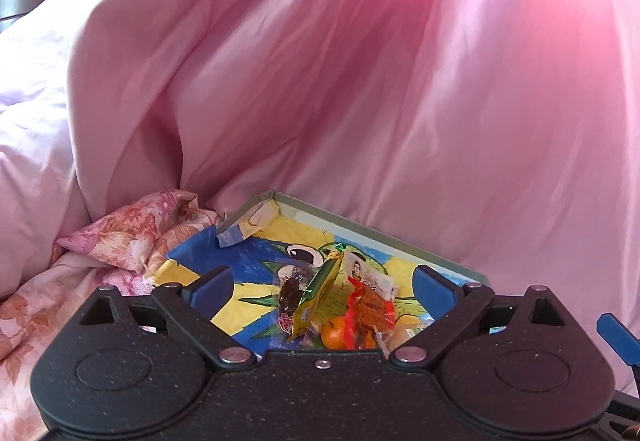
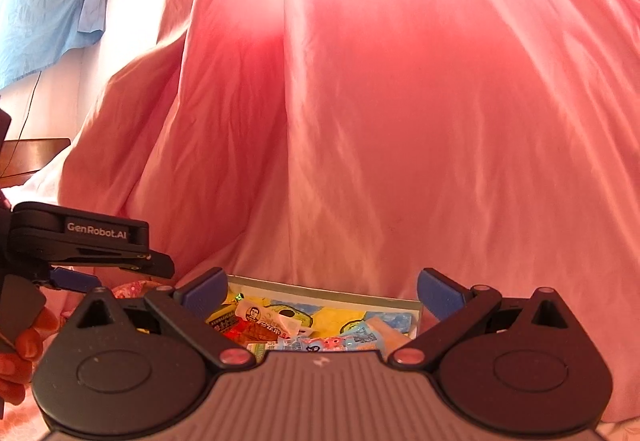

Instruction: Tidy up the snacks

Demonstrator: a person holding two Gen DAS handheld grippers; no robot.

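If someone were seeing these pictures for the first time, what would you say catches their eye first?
The billowing pink curtain fills most of both views, glowing with light from behind. Below it, a shallow box lined with a bright yellow-and-blue drawing holds a heap of snack packets and a small orange. Each view's lower edge is taken up by a black gripper, jaws spread wide and empty.

A pink curtain (image 1: 360,81) walls off the tray's (image 1: 384,231) far rim; above the snack pile (image 1: 332,305) the space lies open.
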